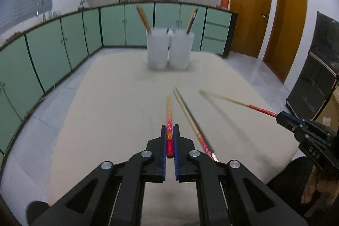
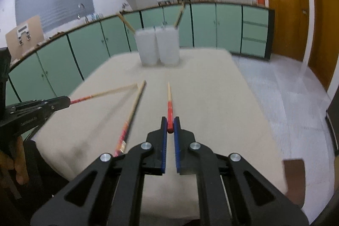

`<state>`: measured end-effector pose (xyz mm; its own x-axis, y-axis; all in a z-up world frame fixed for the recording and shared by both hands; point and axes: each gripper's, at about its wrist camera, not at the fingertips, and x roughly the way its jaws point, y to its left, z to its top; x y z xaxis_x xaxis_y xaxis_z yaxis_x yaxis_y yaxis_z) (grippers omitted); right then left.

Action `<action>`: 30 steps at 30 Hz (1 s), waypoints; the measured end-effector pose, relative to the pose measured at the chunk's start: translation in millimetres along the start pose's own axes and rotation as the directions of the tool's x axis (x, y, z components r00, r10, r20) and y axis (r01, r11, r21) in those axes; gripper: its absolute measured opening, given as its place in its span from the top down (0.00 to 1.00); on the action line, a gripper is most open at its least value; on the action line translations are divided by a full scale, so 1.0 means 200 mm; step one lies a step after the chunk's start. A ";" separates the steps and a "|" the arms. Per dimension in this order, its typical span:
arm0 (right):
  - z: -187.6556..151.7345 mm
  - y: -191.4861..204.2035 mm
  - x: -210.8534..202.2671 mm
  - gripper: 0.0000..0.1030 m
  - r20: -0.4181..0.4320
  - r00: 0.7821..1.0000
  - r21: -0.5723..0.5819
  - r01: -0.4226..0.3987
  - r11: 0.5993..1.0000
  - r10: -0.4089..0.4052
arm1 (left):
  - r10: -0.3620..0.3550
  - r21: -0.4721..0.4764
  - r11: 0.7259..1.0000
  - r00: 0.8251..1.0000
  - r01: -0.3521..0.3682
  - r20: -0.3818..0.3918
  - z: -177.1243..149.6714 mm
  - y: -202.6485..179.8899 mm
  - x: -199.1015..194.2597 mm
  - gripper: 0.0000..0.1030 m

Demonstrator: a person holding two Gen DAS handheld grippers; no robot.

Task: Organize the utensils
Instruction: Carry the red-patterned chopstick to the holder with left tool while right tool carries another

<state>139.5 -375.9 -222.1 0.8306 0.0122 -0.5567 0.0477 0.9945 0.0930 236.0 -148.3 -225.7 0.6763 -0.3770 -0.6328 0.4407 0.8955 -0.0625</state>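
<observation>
Here we hold a chopstick in each tool above the cloth-covered table [image 1: 110, 99]. Our left gripper [image 1: 169, 130] is clamped on the red handle end of one chopstick [image 1: 169, 111], whose pale tip points toward the far edge. Our right gripper [image 2: 170, 123] pinches the red end of a second chopstick [image 2: 169, 96] the same way, its tip also aimed at the far edge. In the left wrist view that right gripper comes in from the right side with its chopstick slanting toward the middle of the table. A third pair of chopsticks [image 1: 188, 113] lies on the cloth between the two tools, handle ends at the near edge. At the far edge stand two translucent white cups [image 1: 169, 50], touching side by side, each with a utensil leaning out of it.
</observation>
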 end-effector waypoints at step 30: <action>0.80 0.06 0.07 0.95 -0.115 0.990 -0.161 -0.097 0.982 0.079 | -0.091 0.088 0.992 0.995 0.087 0.046 0.52 0.04 -0.20 0.95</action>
<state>240.2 -380.8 -95.6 0.7623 0.1025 -0.6391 -0.1230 0.9923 0.0125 274.0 -151.9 -121.1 0.6598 -0.4676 -0.5882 0.5480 0.8351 -0.0493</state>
